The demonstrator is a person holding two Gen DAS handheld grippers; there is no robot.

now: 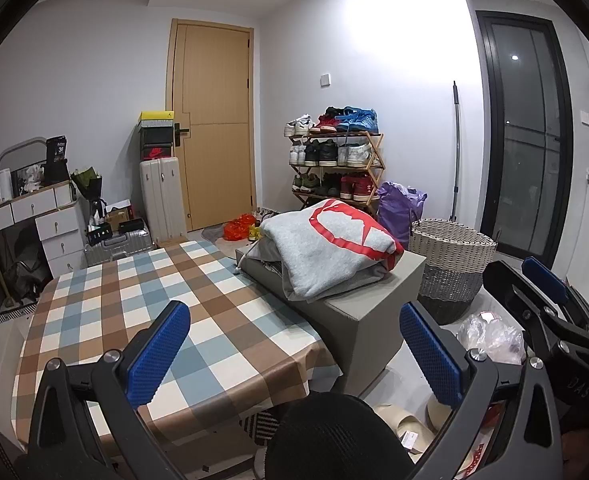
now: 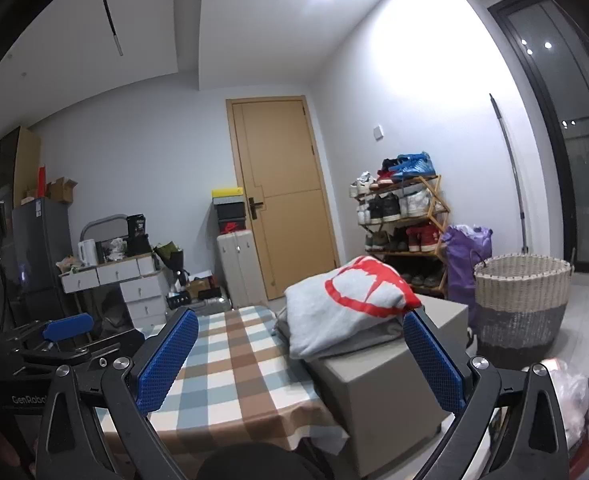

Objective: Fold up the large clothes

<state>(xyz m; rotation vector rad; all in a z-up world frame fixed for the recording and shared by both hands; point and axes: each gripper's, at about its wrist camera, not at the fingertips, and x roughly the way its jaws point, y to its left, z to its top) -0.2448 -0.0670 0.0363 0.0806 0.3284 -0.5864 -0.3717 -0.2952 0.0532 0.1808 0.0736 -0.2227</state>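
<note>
A folded grey sweatshirt (image 1: 326, 250) with a red print lies on top of a small pile of clothes on a grey box (image 1: 368, 320), just right of the checked table (image 1: 134, 300). My left gripper (image 1: 294, 350) hovers open over the table's near edge, with nothing between its blue pads. In the right wrist view the same sweatshirt (image 2: 334, 312) lies ahead, and my right gripper (image 2: 300, 354) is open and empty in front of it. The right gripper (image 1: 542, 284) also shows at the right edge of the left wrist view.
A woven laundry basket (image 1: 450, 264) stands right of the grey box, with a purple bag (image 1: 398, 208) and a shoe rack (image 1: 334, 160) behind. Drawers (image 1: 54, 224), suitcases (image 1: 162, 200) and a wooden door (image 1: 214, 120) line the far wall. A plastic bag (image 1: 490, 336) lies on the floor.
</note>
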